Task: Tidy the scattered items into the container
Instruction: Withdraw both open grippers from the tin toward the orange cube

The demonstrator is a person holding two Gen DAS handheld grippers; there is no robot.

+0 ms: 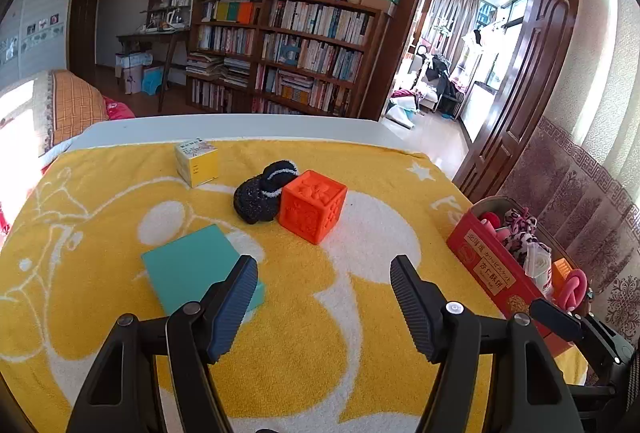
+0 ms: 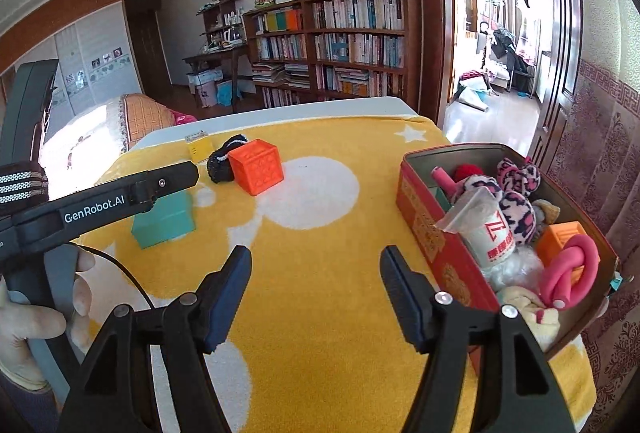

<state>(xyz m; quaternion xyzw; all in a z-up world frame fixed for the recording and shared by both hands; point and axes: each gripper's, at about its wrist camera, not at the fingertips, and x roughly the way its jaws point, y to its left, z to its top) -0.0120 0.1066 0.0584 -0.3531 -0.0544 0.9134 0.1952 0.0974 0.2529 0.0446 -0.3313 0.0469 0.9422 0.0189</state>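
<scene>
Yellow towel (image 1: 120,201) on a table, bookshelf (image 1: 288,49) behind, red tin (image 2: 432,229) at the right stuffed with toys, cube (image 1: 312,205), sock (image 1: 256,199) and two boxes still out mid-towel, both grippers (image 1: 324,303) (image 2: 316,297) spread, empty.

An orange cube (image 1: 312,207) sits on the yellow towel, touching a black knit sock (image 1: 262,199). A small yellow box (image 1: 197,163) and a teal box (image 1: 198,269) lie nearby. The red tin (image 2: 436,229) is full.
</scene>
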